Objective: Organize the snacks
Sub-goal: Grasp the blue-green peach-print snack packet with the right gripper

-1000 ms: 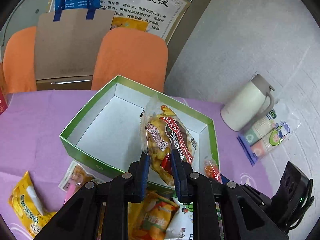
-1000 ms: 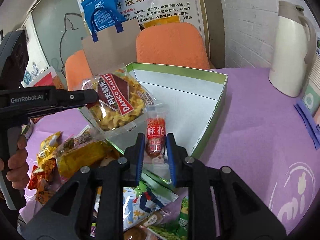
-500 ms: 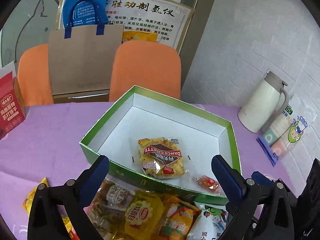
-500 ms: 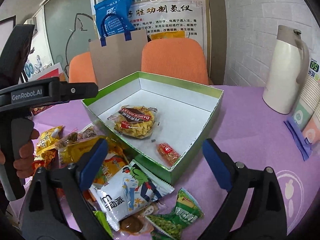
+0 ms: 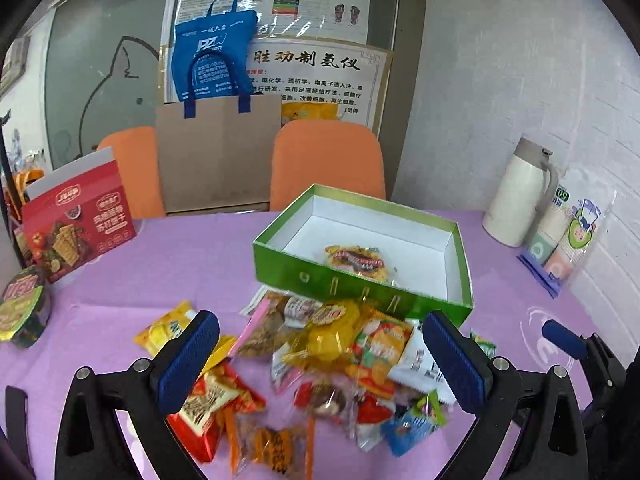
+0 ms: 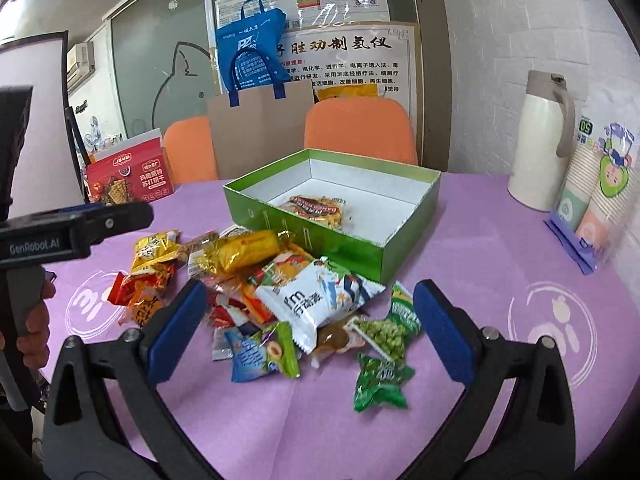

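over the snack pile [image 5: 320, 364], just in front of the green box [image 5: 360, 288], both of your tools hang empty. your left gripper [image 5: 320, 356] has its fingers spread wide with nothing between them, and your right gripper [image 6: 308, 332] stands just as wide and just as bare. each has just been opening, and the frames show no packet left in either.

one round packet of biscuits [image 6: 316, 206] already lies on the white floor of the box, so you're between loads: a drop is done, the next pick isn't started. most of the job is left, going by how many packets sit outside.

your next move calls for choosing one packet per gripper and closing on an edge that stands free. the white pouch [image 6: 320, 300] lies on top of the heap, right between the right fingers, so it looks the easy one. the green pea packets [image 6: 384, 360] lie loose at the right edge of the pile, also open to you. on the left, the red and orange packets [image 5: 208, 400] overlap, and that view is blurred low down, so i can't tell which lies uppermost.

mind the near wall of the box; you must lift over it. the red carton [image 5: 78, 224], the instant noodle cup [image 5: 24, 308], the white flask [image 6: 544, 140] and the sleeve of paper cups [image 6: 596, 196] stand well apart from your path.
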`<action>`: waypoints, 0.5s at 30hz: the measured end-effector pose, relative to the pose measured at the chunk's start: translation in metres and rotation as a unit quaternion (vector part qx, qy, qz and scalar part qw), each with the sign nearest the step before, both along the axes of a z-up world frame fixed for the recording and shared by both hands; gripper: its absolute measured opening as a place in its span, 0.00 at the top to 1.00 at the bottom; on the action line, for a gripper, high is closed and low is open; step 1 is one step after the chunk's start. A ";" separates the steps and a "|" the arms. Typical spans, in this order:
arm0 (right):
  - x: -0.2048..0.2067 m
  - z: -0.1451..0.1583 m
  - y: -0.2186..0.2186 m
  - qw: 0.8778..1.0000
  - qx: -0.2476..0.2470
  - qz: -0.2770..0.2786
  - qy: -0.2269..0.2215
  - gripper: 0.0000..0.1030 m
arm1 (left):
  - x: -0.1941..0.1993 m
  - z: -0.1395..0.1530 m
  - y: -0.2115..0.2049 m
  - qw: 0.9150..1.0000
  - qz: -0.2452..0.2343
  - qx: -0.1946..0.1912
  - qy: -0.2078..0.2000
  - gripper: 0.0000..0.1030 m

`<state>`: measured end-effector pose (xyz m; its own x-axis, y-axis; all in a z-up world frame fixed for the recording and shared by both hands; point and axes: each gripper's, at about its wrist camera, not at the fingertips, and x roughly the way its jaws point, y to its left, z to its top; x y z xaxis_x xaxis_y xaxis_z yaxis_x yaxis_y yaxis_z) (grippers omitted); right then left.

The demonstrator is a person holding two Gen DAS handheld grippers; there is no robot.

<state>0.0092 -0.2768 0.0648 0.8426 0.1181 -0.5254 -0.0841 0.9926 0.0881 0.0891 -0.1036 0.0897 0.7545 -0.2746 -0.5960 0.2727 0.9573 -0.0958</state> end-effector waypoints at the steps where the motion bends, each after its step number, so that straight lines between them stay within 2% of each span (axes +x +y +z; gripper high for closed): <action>1: -0.005 -0.004 0.000 1.000 0.007 -0.004 0.005 0.01 | -0.008 -0.005 0.007 1.000 0.003 0.005 0.003 0.00; 7: -0.020 -0.032 0.008 0.999 0.027 0.007 0.043 0.01 | -0.038 -0.048 0.051 0.998 0.032 0.010 0.054 0.00; 12: -0.008 -0.050 0.028 0.996 0.033 0.021 0.084 0.01 | -0.050 -0.075 0.077 0.995 0.039 -0.006 0.087 0.00; 15: 0.008 -0.055 0.036 0.994 0.039 0.008 0.103 0.02 | -0.056 -0.080 0.088 0.994 0.039 -0.018 0.096 0.00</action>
<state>0.0175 -0.2408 0.0102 0.7160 0.1778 -0.6751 -0.0728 0.9808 0.1811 0.0335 -0.0161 0.0095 0.6479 -0.2431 -0.7219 0.1713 0.9699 -0.1730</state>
